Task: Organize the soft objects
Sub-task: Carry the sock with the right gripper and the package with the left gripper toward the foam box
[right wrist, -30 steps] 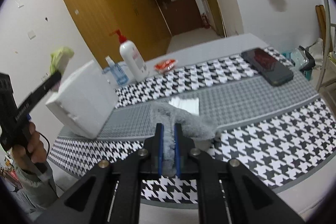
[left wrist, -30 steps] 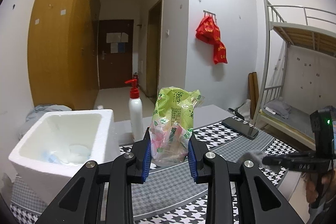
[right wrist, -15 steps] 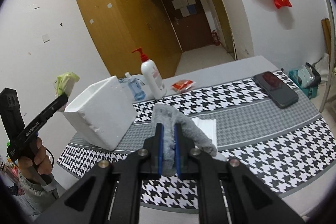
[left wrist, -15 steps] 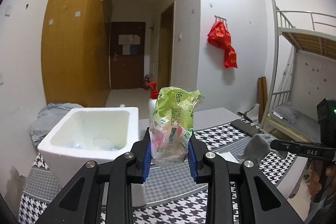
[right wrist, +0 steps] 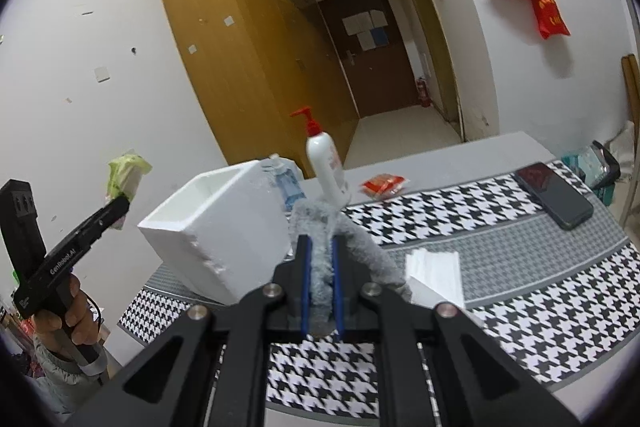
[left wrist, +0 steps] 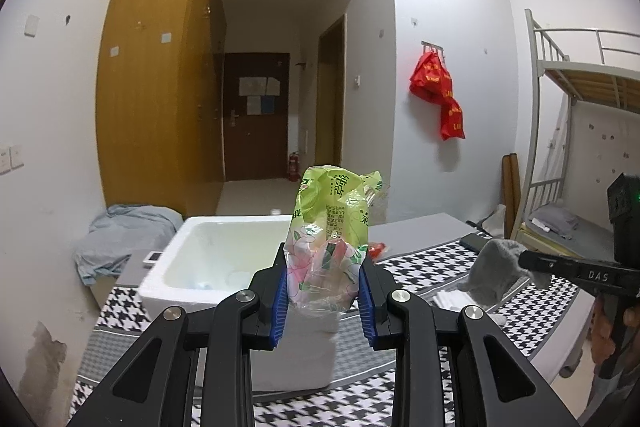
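Note:
My left gripper (left wrist: 322,291) is shut on a green plastic tissue pack (left wrist: 331,227), held upright in the air just in front of the white foam box (left wrist: 208,267). That pack (right wrist: 125,175) and the left gripper (right wrist: 118,209) also show at the left of the right wrist view. My right gripper (right wrist: 320,267) is shut on a fuzzy grey cloth (right wrist: 320,227), lifted above the checked tablecloth (right wrist: 520,315), to the right of the foam box (right wrist: 216,239). The grey cloth (left wrist: 496,267) hangs at the right of the left wrist view.
A white pump bottle with red top (right wrist: 326,163), a small blue bottle (right wrist: 286,183) and a red packet (right wrist: 382,183) stand behind the box. A dark phone (right wrist: 554,195) and a folded white tissue (right wrist: 434,271) lie on the cloth. A bunk bed (left wrist: 580,155) stands at the right.
Both grippers moved with their loads. The foam box has come nearer the middle of the left view, behind the pack. The grey cloth rose off the table and moved toward the box.

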`<action>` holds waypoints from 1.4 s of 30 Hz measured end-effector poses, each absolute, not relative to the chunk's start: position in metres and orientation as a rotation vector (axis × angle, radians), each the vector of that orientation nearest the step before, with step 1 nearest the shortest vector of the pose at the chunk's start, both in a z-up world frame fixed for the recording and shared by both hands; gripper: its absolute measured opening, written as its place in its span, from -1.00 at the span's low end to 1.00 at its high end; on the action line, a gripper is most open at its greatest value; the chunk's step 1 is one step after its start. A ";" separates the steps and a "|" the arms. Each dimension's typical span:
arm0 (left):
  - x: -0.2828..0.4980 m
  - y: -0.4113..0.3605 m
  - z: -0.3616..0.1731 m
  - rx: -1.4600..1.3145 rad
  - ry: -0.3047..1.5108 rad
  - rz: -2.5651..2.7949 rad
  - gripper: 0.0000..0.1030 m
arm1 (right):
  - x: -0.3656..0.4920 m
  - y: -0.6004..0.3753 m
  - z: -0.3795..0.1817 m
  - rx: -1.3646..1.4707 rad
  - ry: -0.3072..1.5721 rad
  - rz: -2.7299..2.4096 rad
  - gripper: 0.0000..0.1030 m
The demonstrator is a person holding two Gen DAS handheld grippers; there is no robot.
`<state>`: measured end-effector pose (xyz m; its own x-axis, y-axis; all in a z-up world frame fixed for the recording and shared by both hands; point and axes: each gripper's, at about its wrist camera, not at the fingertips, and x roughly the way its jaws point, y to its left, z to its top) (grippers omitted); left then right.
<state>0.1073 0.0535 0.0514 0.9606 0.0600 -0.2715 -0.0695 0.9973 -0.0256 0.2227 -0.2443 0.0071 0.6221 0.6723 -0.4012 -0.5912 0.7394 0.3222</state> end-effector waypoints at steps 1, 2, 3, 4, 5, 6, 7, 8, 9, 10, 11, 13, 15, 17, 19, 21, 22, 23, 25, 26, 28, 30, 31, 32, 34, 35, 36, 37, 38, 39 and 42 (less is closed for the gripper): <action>0.106 0.056 0.052 -0.035 0.274 0.068 -0.40 | 0.220 -0.240 0.009 0.159 0.523 0.732 -0.76; 0.104 0.059 0.052 -0.034 0.274 0.070 -0.40 | 0.218 -0.236 0.011 0.155 0.519 0.736 -0.76; 0.103 0.061 0.053 -0.034 0.272 0.074 -0.40 | 0.217 -0.231 0.013 0.152 0.516 0.741 -0.76; 0.100 0.065 0.054 -0.035 0.268 0.078 -0.40 | 0.216 -0.226 0.015 0.149 0.515 0.746 -0.76; 0.098 0.068 0.054 -0.036 0.266 0.082 -0.40 | 0.214 -0.220 0.017 0.141 0.511 0.754 -0.77; 0.098 0.070 0.055 -0.036 0.266 0.086 -0.40 | 0.213 -0.216 0.018 0.137 0.510 0.758 -0.77; 0.096 0.073 0.056 -0.037 0.266 0.093 -0.40 | 0.212 -0.211 0.020 0.132 0.510 0.762 -0.77; 0.094 0.076 0.056 -0.039 0.264 0.096 -0.40 | 0.212 -0.207 0.021 0.127 0.507 0.768 -0.77; 0.093 0.079 0.057 -0.041 0.263 0.101 -0.40 | 0.211 -0.202 0.023 0.121 0.503 0.775 -0.76; 0.091 0.081 0.057 -0.041 0.261 0.109 -0.40 | 0.210 -0.198 0.025 0.115 0.500 0.780 -0.76; 0.090 0.084 0.057 -0.042 0.261 0.116 -0.40 | 0.209 -0.193 0.028 0.110 0.495 0.789 -0.76; 0.089 0.088 0.058 -0.047 0.262 0.128 -0.40 | 0.209 -0.187 0.031 0.105 0.491 0.806 -0.76; 0.088 0.091 0.058 -0.049 0.262 0.138 -0.40 | 0.209 -0.179 0.034 0.095 0.486 0.822 -0.76; 0.086 0.094 0.059 -0.053 0.259 0.150 -0.40 | 0.208 -0.172 0.037 0.086 0.481 0.833 -0.76; 0.083 0.098 0.060 -0.055 0.255 0.160 -0.40 | 0.207 -0.166 0.041 0.077 0.473 0.844 -0.76; 0.081 0.101 0.060 -0.055 0.253 0.171 -0.40 | 0.206 -0.160 0.044 0.069 0.467 0.854 -0.76; 0.080 0.103 0.060 -0.056 0.254 0.175 -0.40 | 0.205 -0.157 0.046 0.066 0.465 0.858 -0.76; 0.080 0.105 0.060 -0.057 0.254 0.179 -0.40 | 0.205 -0.154 0.047 0.062 0.463 0.863 -0.76; 0.077 0.109 0.060 -0.059 0.252 0.187 -0.40 | 0.205 -0.147 0.050 0.056 0.457 0.873 -0.76; 0.076 0.111 0.060 -0.060 0.250 0.190 -0.40 | 0.205 -0.144 0.051 0.053 0.455 0.876 -0.76; 0.074 0.114 0.061 -0.059 0.247 0.197 -0.40 | 0.205 -0.138 0.054 0.049 0.450 0.886 -0.76; 0.072 0.119 0.062 -0.064 0.242 0.207 -0.40 | 0.206 -0.132 0.057 0.045 0.446 0.894 -0.76; 0.070 0.122 0.063 -0.068 0.236 0.216 -0.40 | 0.207 -0.127 0.058 0.042 0.444 0.899 -0.76; 0.069 0.124 0.063 -0.069 0.233 0.221 -0.40 | 0.207 -0.123 0.060 0.040 0.443 0.907 -0.76; 0.068 0.130 0.064 -0.072 0.226 0.232 -0.40 | 0.208 -0.114 0.064 0.035 0.439 0.920 -0.76; 0.067 0.133 0.064 -0.075 0.224 0.237 -0.40 | 0.208 -0.110 0.065 0.031 0.436 0.924 -0.76; 0.067 0.136 0.064 -0.076 0.224 0.241 -0.40 | 0.208 -0.105 0.067 0.025 0.432 0.931 -0.76; 0.066 0.138 0.064 -0.078 0.223 0.247 -0.40 | 0.209 -0.102 0.069 0.021 0.428 0.937 -0.76; 0.067 0.139 0.064 -0.079 0.223 0.250 -0.40 | 0.209 -0.098 0.071 0.018 0.426 0.941 -0.76; 0.066 0.141 0.063 -0.080 0.223 0.254 -0.40 | 0.210 -0.093 0.073 0.015 0.425 0.948 -0.76; 0.066 0.146 0.062 -0.086 0.221 0.262 -0.40 | 0.213 -0.081 0.079 0.003 0.419 0.962 -0.76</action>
<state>0.0658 0.1456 0.0621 0.9418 0.2476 -0.2273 -0.2663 0.9623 -0.0554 0.2126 -0.0815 0.0789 0.4977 0.7958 -0.3450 -0.7946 0.5778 0.1865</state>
